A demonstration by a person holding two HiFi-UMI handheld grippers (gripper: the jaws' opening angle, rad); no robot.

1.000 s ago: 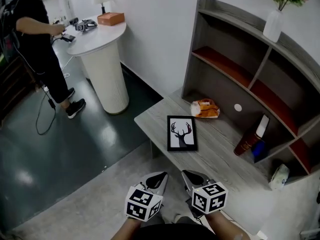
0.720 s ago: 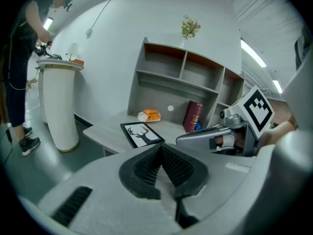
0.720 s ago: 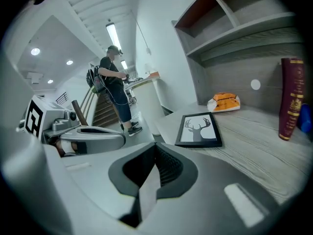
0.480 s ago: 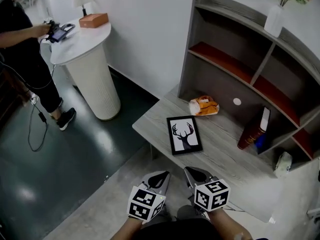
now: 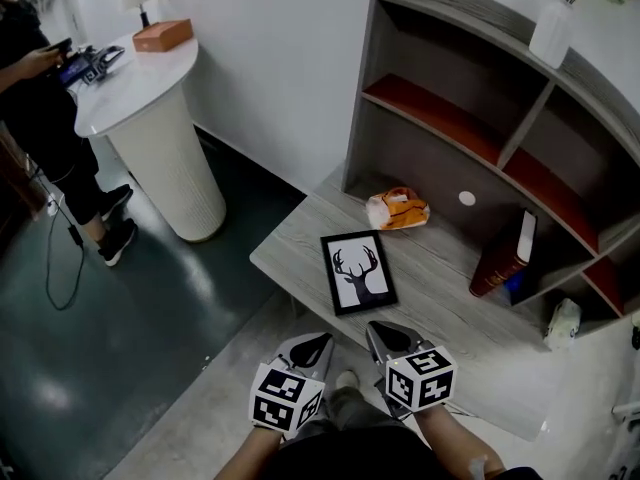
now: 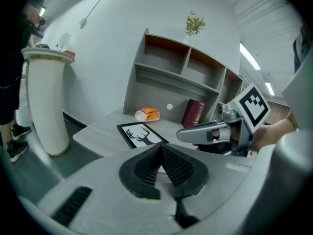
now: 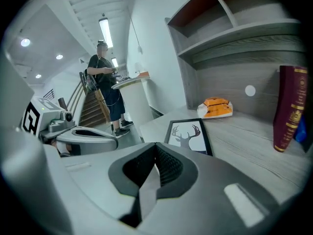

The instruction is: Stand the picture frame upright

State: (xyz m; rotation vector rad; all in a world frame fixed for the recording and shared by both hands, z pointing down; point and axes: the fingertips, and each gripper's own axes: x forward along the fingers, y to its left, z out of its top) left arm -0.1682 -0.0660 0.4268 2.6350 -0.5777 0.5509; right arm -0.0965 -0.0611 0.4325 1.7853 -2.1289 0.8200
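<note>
A black picture frame (image 5: 358, 272) with a deer-head print lies flat on the grey wooden desk (image 5: 290, 253), close to its front edge. It also shows in the left gripper view as the picture frame (image 6: 141, 134) and in the right gripper view as the picture frame (image 7: 190, 135). My left gripper (image 5: 312, 347) and my right gripper (image 5: 377, 335) hang side by side just short of the desk's front edge, below the frame in the head view. Both are shut and hold nothing. Neither touches the frame.
An orange-and-white packet (image 5: 397, 209) lies behind the frame against the shelf unit (image 5: 455, 118). A dark red book (image 5: 502, 255) leans in a lower compartment at the right. A white vase (image 5: 551, 30) stands on top. A white round pedestal table (image 5: 155, 138) and a person (image 5: 45, 128) are at the left.
Both grippers have come closer to the desk's front edge, and the frame now sits nearer to them in the head view. Their jaws stay shut.
</note>
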